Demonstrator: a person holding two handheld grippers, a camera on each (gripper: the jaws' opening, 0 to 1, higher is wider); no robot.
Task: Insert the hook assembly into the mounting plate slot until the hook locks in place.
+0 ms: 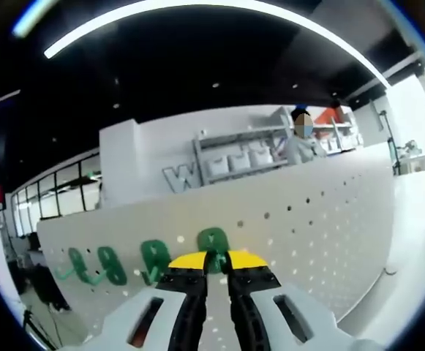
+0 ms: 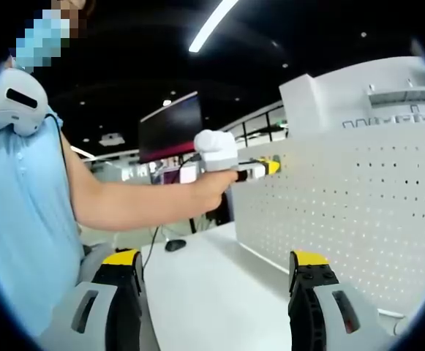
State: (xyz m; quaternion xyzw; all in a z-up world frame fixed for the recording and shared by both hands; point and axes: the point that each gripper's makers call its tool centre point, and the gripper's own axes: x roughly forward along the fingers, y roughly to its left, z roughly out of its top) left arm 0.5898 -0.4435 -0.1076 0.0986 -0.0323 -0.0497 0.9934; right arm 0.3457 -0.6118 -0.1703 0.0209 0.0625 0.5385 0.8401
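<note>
Here, at six o'clock in the left gripper view, the left claw (image 1: 217, 272) is clenched on a green hook (image 1: 213, 241) pressed against the white pegboard (image 1: 329, 219); driving it straight in, square to the holes, should seat it. Three more hooks (image 1: 113, 265) sit toward eight o'clock. The right claw (image 2: 216, 274) hangs released over the tabletop (image 2: 212, 285), leaving open room at three o'clock.

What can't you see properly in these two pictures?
- Left gripper view: the left tool covers the bottom of the nearest green hook, so whether it has locked into the white pegboard is hidden.
- Left gripper view: the three other green hooks are blurred and small.
- Right gripper view: the left tool is far off, its tips too small to read.
</note>
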